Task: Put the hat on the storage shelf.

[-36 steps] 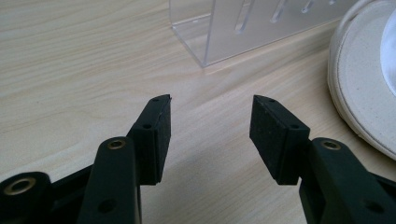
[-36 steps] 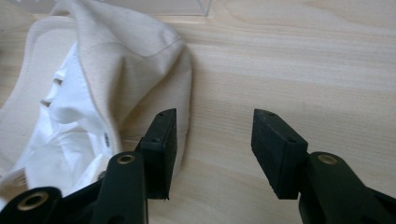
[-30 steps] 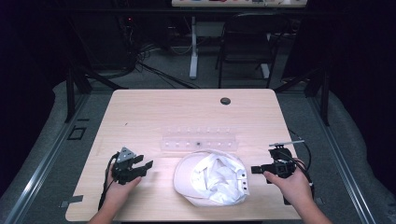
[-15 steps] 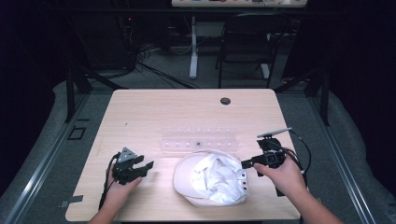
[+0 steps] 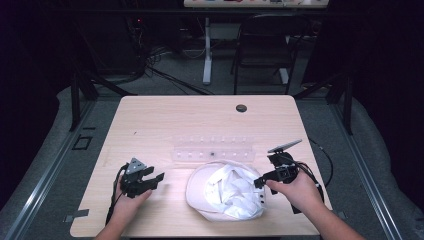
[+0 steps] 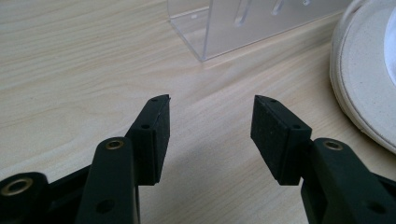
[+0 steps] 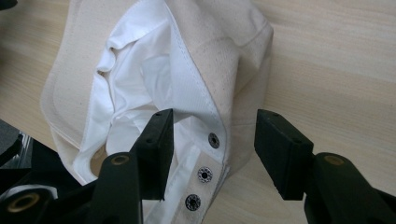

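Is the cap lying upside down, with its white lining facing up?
Yes, the cap rests on the table with its white lining and snap strap facing up.

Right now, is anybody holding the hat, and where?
Nothing is held. The right gripper has just been opening; its fingers stand apart around the snap strap edge of the hat. The left gripper is open over the bare table.

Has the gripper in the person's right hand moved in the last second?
Yes. The right gripper has shifted left from the table's right edge to the cap, its jaws just opening.
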